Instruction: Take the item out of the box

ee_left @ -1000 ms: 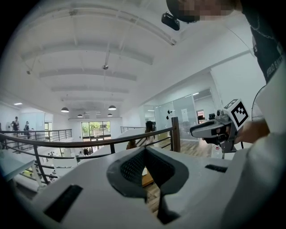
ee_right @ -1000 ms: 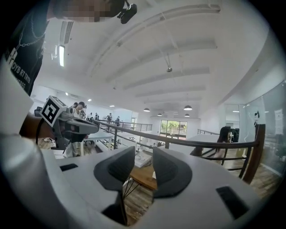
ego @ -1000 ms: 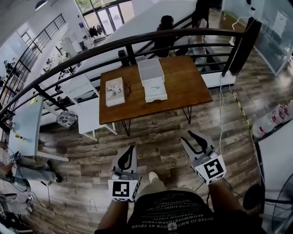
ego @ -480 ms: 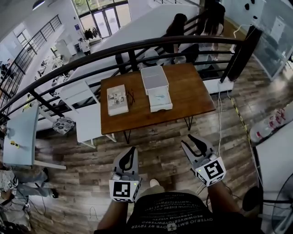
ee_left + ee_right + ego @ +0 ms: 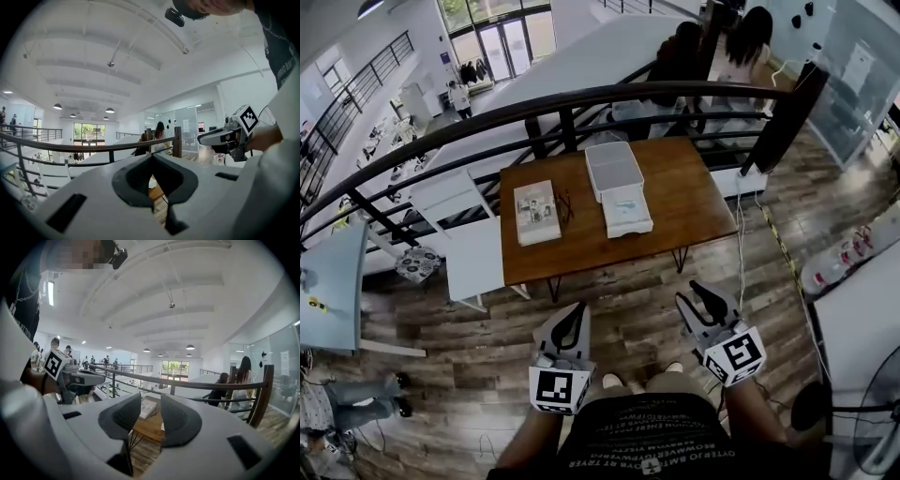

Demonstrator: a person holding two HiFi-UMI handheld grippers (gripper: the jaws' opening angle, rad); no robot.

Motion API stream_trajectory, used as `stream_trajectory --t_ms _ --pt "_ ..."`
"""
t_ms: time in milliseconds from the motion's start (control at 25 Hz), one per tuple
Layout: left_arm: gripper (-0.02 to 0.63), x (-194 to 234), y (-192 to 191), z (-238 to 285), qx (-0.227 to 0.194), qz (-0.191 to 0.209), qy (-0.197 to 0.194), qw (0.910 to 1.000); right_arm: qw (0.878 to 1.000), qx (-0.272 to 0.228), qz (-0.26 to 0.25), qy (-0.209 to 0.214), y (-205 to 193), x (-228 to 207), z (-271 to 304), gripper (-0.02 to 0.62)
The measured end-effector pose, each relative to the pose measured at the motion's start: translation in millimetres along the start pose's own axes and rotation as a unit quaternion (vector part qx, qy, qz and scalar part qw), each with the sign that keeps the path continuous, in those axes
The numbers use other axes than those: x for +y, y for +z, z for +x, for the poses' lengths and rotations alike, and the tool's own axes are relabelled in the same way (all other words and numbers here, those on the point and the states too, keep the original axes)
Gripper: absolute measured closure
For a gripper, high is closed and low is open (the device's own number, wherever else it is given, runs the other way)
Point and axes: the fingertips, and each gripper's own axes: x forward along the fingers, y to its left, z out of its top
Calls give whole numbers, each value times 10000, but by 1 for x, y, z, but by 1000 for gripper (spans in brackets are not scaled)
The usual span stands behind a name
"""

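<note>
Wood table (image 5: pixel 684 187), box (image 5: pixel 617 183) long axis toward railing (image 5: pixel 581 101), L hand-held gripper (image 5: pixel 579 307) clenched empty, R hand-held gripper (image 5: pixel 698 292) released

This is an open-plan office on a mezzanine. A black railing (image 5: pixel 581 98) edges the plank floor (image 5: pixel 628 309). White desks (image 5: pixel 441 192) fill the lower hall at upper left, and glass partitions (image 5: pixel 858 75) stand at upper right.

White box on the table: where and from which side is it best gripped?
Probably grip the white box by its near short wall, from the person's side: it lies flat, that end faces bare wooden table, and the grey container sits against its far end.
</note>
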Motion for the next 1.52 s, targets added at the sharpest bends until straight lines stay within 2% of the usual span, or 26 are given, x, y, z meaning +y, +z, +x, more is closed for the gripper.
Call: stream_trajectory --t_ms 200,600,960,1320,1520 --pt "600 8 -12 4 49 7 25 10000 10000 0 20 -42 -4 -4 5 465" --pt "600 12 -6 32 48 38 221 9997 10000 27 37 58 -9 -33 22 465" --pt "600 26 1 83 68 -6 421 9991 9995 -48 122 303 -10 -75 66 465" --pt "600 53 -9 143 102 -152 564 9982 9985 96 68 527 -16 -114 116 465" --pt "600 65 -9 170 197 -108 625 9978 9977 98 74 661 -19 -132 139 465"
